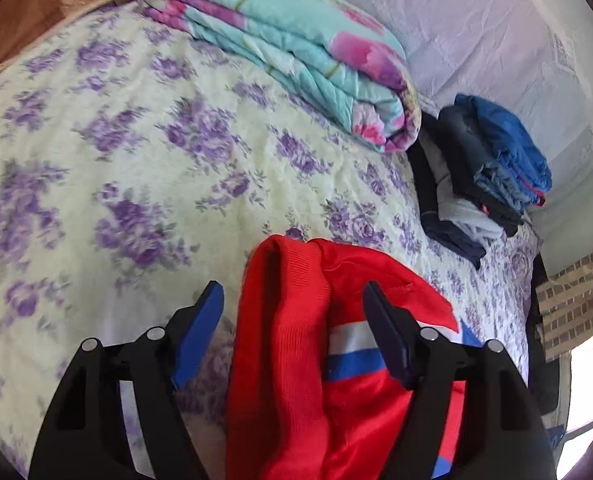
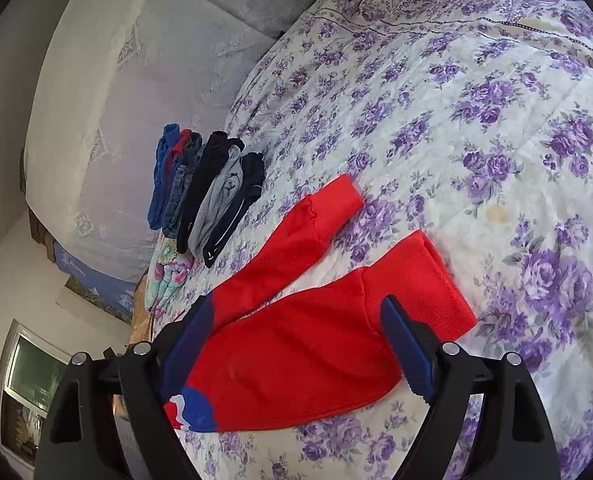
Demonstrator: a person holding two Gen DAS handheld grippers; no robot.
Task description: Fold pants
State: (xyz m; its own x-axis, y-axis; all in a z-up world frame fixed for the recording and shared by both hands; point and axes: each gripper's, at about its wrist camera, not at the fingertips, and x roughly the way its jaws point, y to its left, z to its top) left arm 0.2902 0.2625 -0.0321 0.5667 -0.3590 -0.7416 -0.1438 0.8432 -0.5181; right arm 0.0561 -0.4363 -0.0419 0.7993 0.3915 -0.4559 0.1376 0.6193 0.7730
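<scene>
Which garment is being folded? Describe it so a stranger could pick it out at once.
On the purple-flowered bedspread, look nearer than the row of dark folded clothes by the wall. The bright red knit pants lie flat there, both ribbed cuffs spread apart. Nothing else is red, and only they carry a blue-and-white stripe.

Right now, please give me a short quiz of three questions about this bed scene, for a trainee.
1. True or false: the right gripper is shut on the red pants.
2. Which lies closest to the stack of folded clothes? A) a brown pillow B) a folded floral quilt C) a shoe box
3. Fill in: the two legs of the pants lie ____ on the bedspread, with their cuffs not touching.

Key
1. False: its jaws stand open and its pads are off the cloth.
2. B: the quilt lies right beside the stack.
3. Apart.
</scene>
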